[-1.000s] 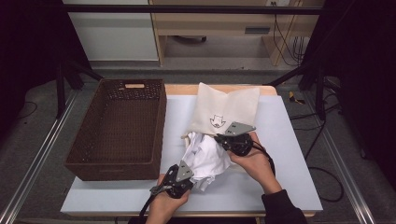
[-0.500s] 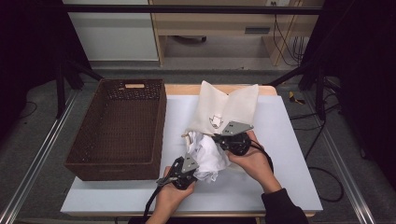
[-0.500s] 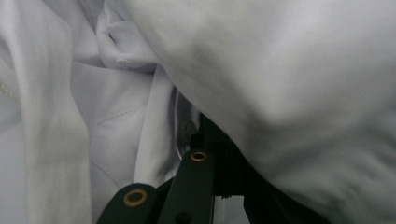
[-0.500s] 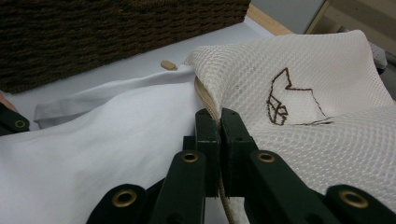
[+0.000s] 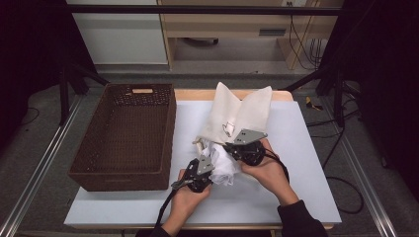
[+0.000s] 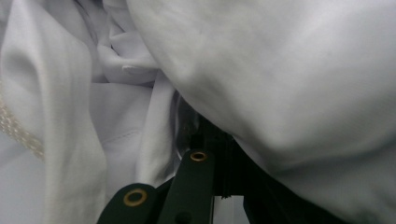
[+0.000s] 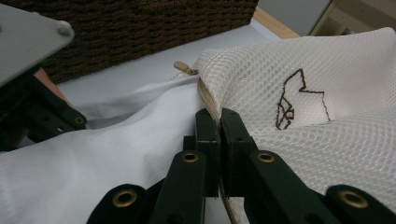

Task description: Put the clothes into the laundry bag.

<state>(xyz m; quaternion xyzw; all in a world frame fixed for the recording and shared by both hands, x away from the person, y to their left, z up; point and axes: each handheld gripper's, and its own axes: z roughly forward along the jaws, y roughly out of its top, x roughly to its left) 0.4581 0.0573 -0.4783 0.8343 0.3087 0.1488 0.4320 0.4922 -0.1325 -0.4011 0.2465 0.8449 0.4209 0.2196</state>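
right gripper [image 7: 219, 122] pinching zipper rim of cream mesh laundry bag [image 5: 240, 114] lying mid-table | left gripper [image 5: 199, 170] buried in crumpled white cloth garment [image 5: 222, 164] at bag mouth, jaw state unclear | garment looking soft, light, floppy: gripping a bunched fold

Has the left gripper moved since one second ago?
Yes. In the high view the left gripper has gone forward, away from the near edge of the table, and deeper into the white cloth by the mesh bag.
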